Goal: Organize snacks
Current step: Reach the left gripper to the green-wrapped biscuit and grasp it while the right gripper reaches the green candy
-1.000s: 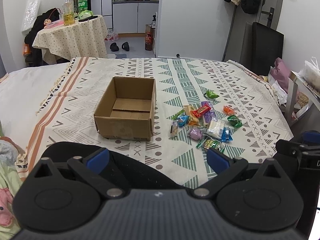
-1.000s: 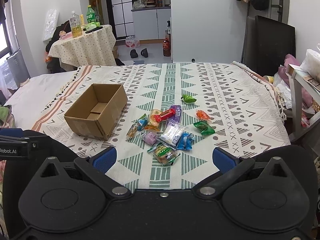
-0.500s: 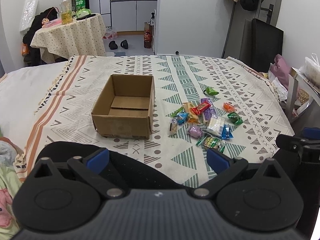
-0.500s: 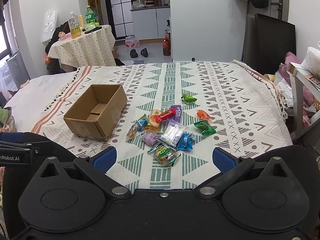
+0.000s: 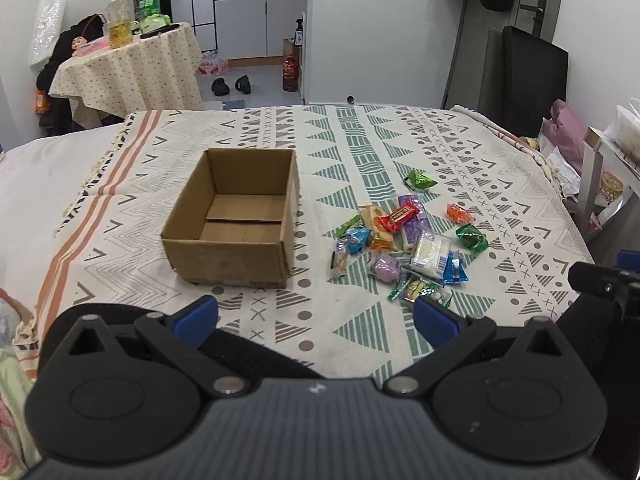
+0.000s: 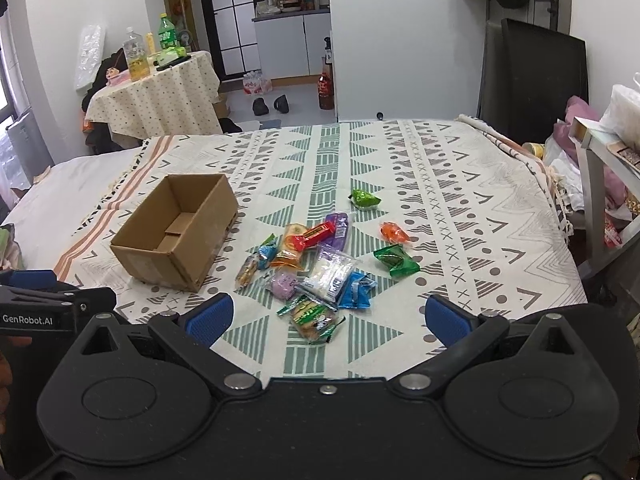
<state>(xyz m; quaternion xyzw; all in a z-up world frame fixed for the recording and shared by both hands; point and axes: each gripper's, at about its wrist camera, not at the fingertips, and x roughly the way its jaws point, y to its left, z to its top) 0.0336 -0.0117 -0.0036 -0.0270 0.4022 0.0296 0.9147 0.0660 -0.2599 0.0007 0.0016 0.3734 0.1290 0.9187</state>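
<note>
Holding both the left claw (image 5: 316,316) and the right claw (image 6: 326,318) wide and empty above the patterned bed cover (image 6: 460,184), we judged the heap of bright wrapped snacks (image 6: 320,264) lay loose just beside the empty open brown cardboard box (image 5: 236,220), awaiting sorting.

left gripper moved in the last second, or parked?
Yes. The left gripper has tilted or eased forward: in its wrist view the brown cardboard box sits lower against the blue fingers.
</note>
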